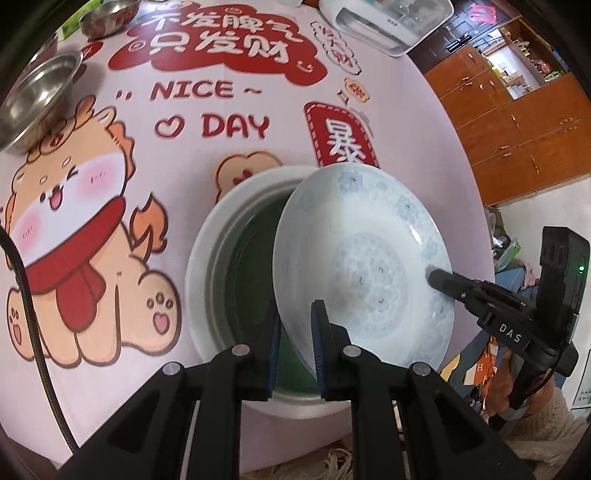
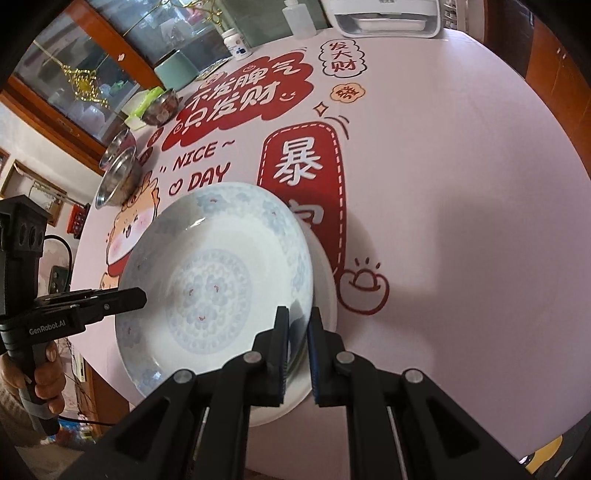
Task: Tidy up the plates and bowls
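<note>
A white plate with pale blue flowers hangs tilted just above a larger white dish with a green inside, whose rim shows past the plate in the right wrist view. My left gripper is shut on the plate's near rim. My right gripper is shut on the opposite rim. Each gripper also shows in the other's view: the right gripper at the plate's right edge, the left gripper at its left edge, held by a hand.
The round table wears a pink cartoon cloth. Two steel bowls stand at the far left, also seen from the right wrist. A white appliance, a clear bottle and a green cup line the far edge. Wooden cabinets stand beyond.
</note>
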The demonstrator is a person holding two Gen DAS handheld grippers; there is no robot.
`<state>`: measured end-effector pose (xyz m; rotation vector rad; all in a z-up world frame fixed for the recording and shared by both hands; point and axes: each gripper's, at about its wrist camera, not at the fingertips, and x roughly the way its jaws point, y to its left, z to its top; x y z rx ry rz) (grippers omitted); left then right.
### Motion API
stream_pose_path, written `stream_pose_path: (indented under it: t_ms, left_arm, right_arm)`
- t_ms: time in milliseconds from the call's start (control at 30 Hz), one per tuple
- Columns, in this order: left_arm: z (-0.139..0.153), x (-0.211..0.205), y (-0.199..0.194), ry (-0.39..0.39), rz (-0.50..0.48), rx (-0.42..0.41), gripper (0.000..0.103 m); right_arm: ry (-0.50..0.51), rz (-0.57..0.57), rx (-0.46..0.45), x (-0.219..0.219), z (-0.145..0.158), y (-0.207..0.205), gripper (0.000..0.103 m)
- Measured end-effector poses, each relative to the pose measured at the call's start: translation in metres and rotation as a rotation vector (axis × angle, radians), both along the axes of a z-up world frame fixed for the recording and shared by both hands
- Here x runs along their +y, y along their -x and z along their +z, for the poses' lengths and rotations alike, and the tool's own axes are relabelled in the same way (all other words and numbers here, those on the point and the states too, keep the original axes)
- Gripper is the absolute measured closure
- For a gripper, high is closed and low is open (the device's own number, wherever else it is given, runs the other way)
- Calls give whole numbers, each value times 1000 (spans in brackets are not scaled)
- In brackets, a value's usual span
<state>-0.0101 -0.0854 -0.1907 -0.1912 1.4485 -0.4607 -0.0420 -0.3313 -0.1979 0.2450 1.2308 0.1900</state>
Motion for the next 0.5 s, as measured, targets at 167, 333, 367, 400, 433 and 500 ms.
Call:
stream_pose_path:
  t_ms: [167,333,367,400,433,500]
  left_arm:
    - [-10,8,7,-18,-1,20,91]
    - [-17,13,13,-36,-9,29,91]
    - [-19,13,14,-39,-16,30,91]
    - [-19,13,14,-41,-19,31,91]
    - [-22,13,15,-43,-23,37,91]
    - [-24,13,17,-46,-28,44,91]
  right_arm:
    - [9,19,11,11,-5,2,94]
    - [24,30,17,18,-11,4,94]
    - [27,31,21,19,-12,4,94]
    - [29,32,23,20,-13,4,94]
    - [32,32,26,20,-15,5,94]
    - [36,33,32,21,-17,4,94]
